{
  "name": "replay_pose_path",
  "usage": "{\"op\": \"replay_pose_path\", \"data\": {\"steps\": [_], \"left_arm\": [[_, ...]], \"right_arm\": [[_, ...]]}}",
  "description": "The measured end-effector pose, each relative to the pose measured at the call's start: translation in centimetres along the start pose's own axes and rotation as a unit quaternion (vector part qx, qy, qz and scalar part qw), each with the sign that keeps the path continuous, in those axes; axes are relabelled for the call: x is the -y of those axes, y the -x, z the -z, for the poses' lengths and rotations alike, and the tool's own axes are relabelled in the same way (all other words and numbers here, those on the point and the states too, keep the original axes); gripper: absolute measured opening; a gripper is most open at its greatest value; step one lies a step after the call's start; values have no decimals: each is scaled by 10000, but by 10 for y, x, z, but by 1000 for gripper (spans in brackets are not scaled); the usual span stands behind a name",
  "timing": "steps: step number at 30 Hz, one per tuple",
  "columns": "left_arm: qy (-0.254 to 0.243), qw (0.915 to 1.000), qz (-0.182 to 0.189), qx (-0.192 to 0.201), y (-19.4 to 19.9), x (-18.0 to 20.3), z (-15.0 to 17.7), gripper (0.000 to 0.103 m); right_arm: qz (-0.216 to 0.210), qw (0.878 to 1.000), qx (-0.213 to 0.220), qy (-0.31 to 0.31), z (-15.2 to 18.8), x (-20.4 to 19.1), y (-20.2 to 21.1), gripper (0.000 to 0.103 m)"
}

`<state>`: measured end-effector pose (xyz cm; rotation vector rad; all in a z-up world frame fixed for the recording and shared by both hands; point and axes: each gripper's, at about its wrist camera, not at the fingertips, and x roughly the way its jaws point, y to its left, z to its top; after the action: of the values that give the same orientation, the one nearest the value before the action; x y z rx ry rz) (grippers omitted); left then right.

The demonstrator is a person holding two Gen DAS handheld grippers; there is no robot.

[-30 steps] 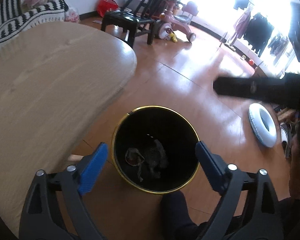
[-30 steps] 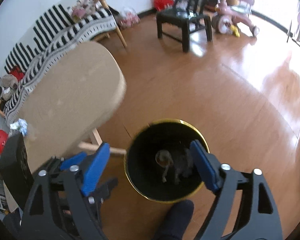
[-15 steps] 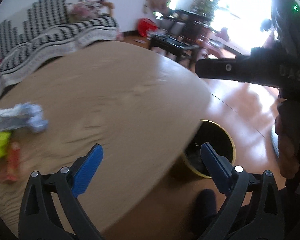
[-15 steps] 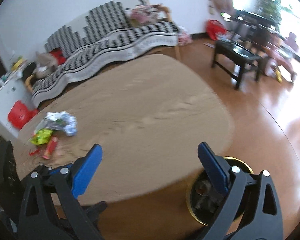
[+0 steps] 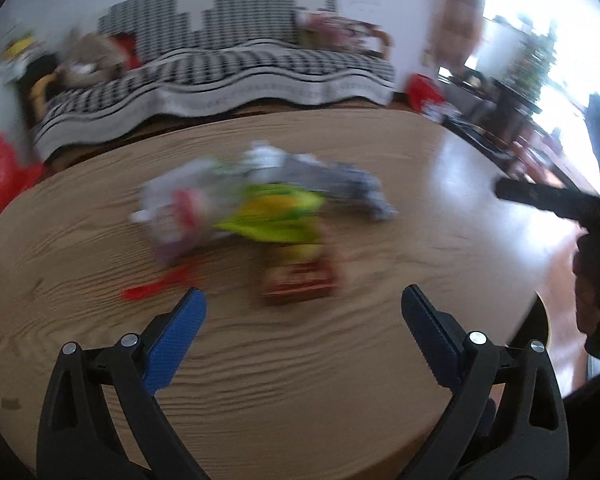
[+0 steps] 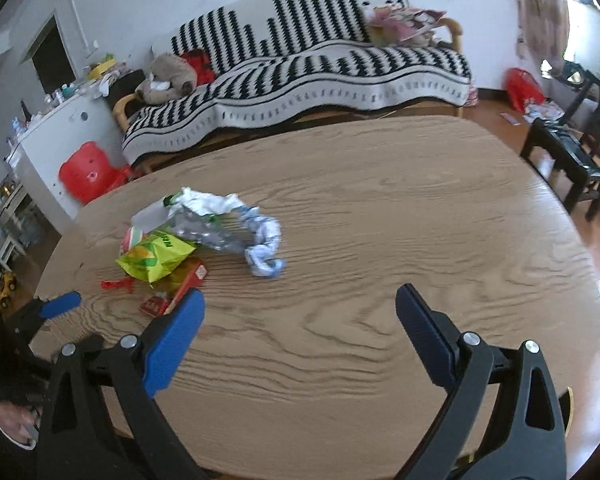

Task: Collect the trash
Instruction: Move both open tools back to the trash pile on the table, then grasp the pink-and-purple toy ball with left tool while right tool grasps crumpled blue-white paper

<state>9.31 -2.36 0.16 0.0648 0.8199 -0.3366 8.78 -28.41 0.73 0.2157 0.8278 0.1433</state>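
Both sets of tongs hang over the oval wooden table (image 6: 380, 208), angled down at it. The left tongs (image 5: 302, 306) and the right tongs (image 6: 298, 308) each stand wide, having just been spreading, with nothing between the blue pads. The trash sits in one loose heap on the table's left half in the right wrist view, well ahead of the right tongs. A crumpled silver wrapper (image 6: 216, 220) stretches its long axis from upper left to lower right, ending in a twisted blue-white knot. A yellow-green snack bag (image 6: 156, 256) overlaps it, a red packet (image 6: 172, 292) lies nearest the tongs, and a red scrap (image 6: 118, 283) sits leftmost. The left wrist view is badly blurred. A striped sofa (image 6: 320, 68) stands behind the table.
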Motion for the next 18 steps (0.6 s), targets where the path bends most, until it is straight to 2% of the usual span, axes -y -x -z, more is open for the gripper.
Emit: {"op": "replay_pose_path", "data": {"steps": [4,9,13,18], "left_arm": [[376,9983,-450,-56,-11,-49,-4,95],[380,9958,-816,-146,-33,-79,-10,95],[290,9957,-856,-193,-54,-91,-18,95],[238,9968,-721,-252,-73,-89,-25,95]], "right_arm": [[-133,9997,-141,-119,-5,-9,-28,93],[-97,9995,-250,-174,-13,-17,-62,93],[-61,9993,-335,-153,-18,-22,-84,93],[-20,9991,-429,-67,-24,-27,-106,93]]}}
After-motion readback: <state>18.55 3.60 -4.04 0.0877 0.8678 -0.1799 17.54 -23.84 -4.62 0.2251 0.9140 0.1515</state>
